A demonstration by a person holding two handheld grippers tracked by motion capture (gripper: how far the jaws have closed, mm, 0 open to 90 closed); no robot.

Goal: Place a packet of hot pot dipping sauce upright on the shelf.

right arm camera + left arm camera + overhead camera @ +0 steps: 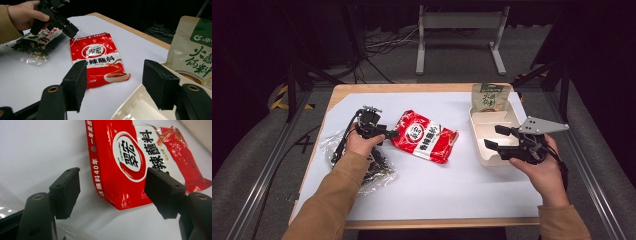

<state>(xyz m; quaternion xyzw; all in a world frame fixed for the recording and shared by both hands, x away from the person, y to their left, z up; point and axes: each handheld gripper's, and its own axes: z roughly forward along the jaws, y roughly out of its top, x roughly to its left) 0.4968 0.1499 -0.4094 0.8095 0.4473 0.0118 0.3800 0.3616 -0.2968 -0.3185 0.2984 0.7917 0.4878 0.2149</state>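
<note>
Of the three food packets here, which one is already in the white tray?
The beige packet with the green label, leaning at the white plastic tray's far end. The red glossy packet and the clear bag of dark dried bits lie flat on the table.

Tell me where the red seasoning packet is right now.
In the high view the red seasoning packet lies flat mid-table, just right of the left gripper and left of the white tray.
</note>
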